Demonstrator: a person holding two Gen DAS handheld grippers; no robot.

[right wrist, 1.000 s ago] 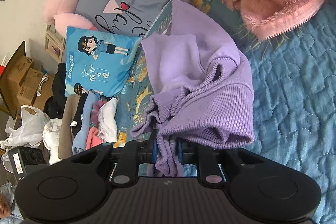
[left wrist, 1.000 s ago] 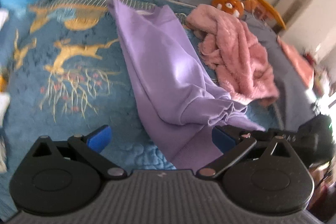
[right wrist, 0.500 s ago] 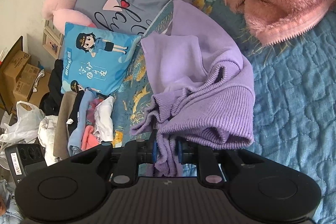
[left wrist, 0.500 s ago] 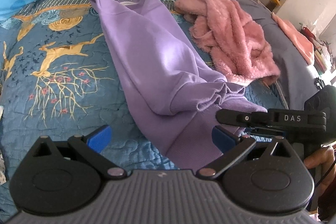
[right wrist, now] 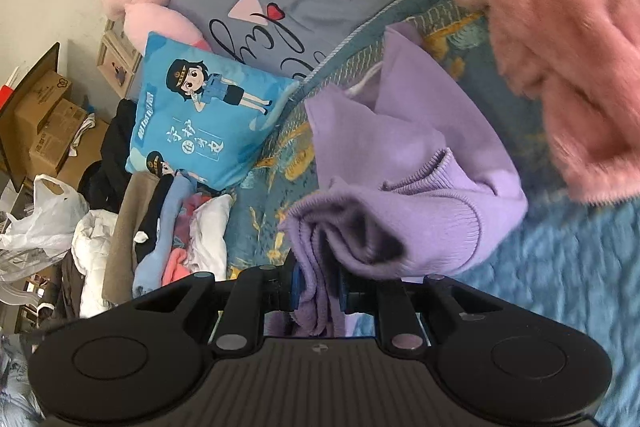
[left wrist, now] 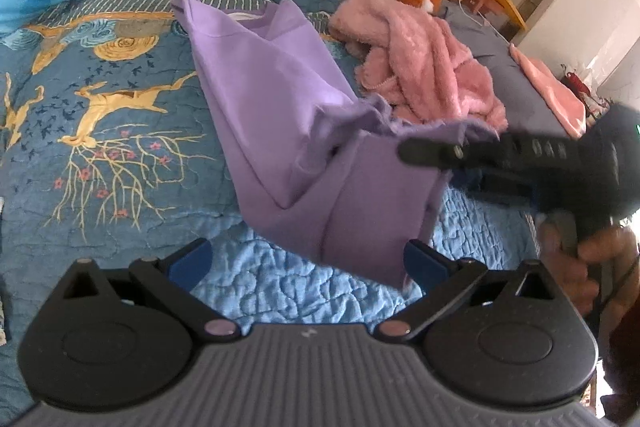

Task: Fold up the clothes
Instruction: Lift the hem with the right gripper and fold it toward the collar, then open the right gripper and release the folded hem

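One purple sweatshirt (right wrist: 420, 163) hem, lifted off the quilt (left wrist: 120, 155), pinched in right jaws.

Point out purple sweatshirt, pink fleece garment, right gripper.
purple sweatshirt (left wrist: 272, 99), left wrist view, flat body panel on the quilt.
pink fleece garment (left wrist: 424, 59), left wrist view, middle of the crumpled pile.
right gripper (right wrist: 318, 291), right wrist view, between fingertips clamped on bunched purple fabric.
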